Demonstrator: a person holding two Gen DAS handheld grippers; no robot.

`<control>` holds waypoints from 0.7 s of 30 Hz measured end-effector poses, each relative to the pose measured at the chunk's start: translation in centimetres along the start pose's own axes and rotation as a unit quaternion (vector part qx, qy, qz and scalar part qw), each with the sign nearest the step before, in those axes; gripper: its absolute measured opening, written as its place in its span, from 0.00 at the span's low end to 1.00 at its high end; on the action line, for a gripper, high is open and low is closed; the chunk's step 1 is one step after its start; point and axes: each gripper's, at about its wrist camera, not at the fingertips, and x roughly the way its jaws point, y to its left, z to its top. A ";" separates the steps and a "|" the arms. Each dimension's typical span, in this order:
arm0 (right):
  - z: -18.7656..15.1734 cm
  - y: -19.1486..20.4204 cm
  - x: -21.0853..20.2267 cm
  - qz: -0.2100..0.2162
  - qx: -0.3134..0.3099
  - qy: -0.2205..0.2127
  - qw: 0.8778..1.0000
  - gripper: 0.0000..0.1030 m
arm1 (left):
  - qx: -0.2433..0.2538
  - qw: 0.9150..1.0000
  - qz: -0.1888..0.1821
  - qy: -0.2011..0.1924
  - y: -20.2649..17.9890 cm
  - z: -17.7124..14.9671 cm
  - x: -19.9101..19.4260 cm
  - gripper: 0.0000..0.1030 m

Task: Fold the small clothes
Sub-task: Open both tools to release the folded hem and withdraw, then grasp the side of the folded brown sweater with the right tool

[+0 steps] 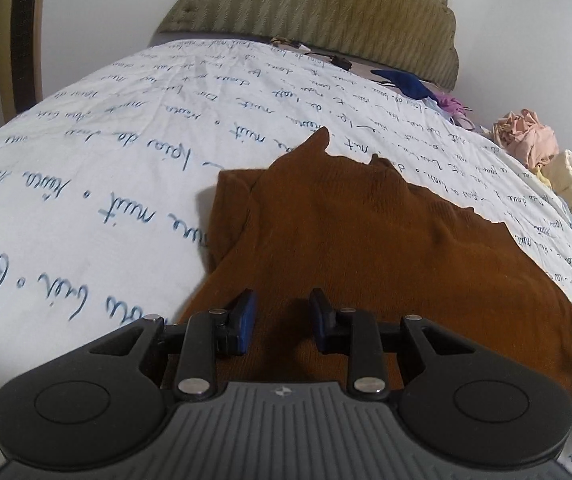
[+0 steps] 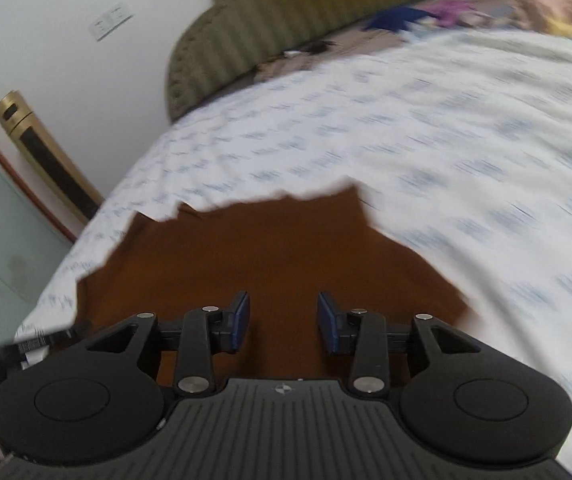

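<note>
While one brown garment [image 1: 366, 240] lies spread on the bed [image 1: 86, 160], two sets of tongs hang above it, one per hand. The left tongs [image 1: 282, 320] are spread, nothing between the blue pads, over the garment's near part. The right tongs [image 2: 283, 320] are likewise spread and hold nothing, over the same brown cloth [image 2: 246, 256]. One padded olive headboard [image 1: 318, 4] stands at the far end of the bed. The left view is sharp: it shows blue script printed on the white sheet and a heap of pink and cream clothes [image 1: 534, 148] at the bed's right edge. The right view is blurred, yet alone shows a wall switch plate [image 2: 112, 20] and a gold and black column [image 2: 46, 152] beside the bed.
</note>
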 end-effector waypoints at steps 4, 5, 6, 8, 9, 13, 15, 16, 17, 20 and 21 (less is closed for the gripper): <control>-4.2 -2.7 -3.3 -0.001 0.031 -0.004 1.000 0.43 | -0.010 1.000 0.012 0.004 0.1 0.4 -0.6 0.28; -5.0 -3.0 -3.6 0.008 0.042 -0.007 0.999 0.43 | -0.017 1.000 0.014 0.004 0.2 0.5 -0.8 0.28; -5.5 -3.2 -3.4 0.022 0.046 -0.007 0.999 0.43 | -0.023 1.000 0.015 0.004 0.2 0.6 -1.0 0.28; -6.1 -2.9 -2.7 0.041 0.047 -0.001 0.998 0.43 | -0.023 1.000 0.016 0.002 -0.1 0.4 -1.6 0.29; -6.3 -2.8 -2.1 0.052 0.052 0.010 0.997 0.43 | -0.015 1.000 0.018 0.001 -0.4 0.2 -1.8 0.30; -7.4 -1.2 -0.1 0.034 0.023 0.044 0.998 0.18 | 0.022 0.998 0.052 0.015 -0.9 -1.2 -1.6 0.31; -7.4 -0.6 -0.3 0.021 0.010 0.040 0.999 0.13 | 0.024 0.998 0.053 0.024 -0.5 -1.6 -1.5 0.31; -7.3 -0.5 -0.7 0.007 0.001 0.037 0.999 0.12 | 0.021 0.998 0.050 0.026 -0.2 -1.8 -1.6 0.31; -7.2 -0.5 -1.0 -0.007 -0.004 0.041 0.999 0.12 | 0.019 0.998 0.048 0.029 -0.1 -1.8 -1.6 0.31; -7.5 -1.9 -0.9 -0.011 0.019 0.066 0.998 0.04 | 0.037 0.997 0.059 0.041 -0.5 -2.0 -1.8 0.31; -7.7 -2.1 -1.0 -0.009 0.022 0.069 0.997 0.03 | 0.049 0.995 0.068 0.044 -1.0 -2.1 -2.0 0.31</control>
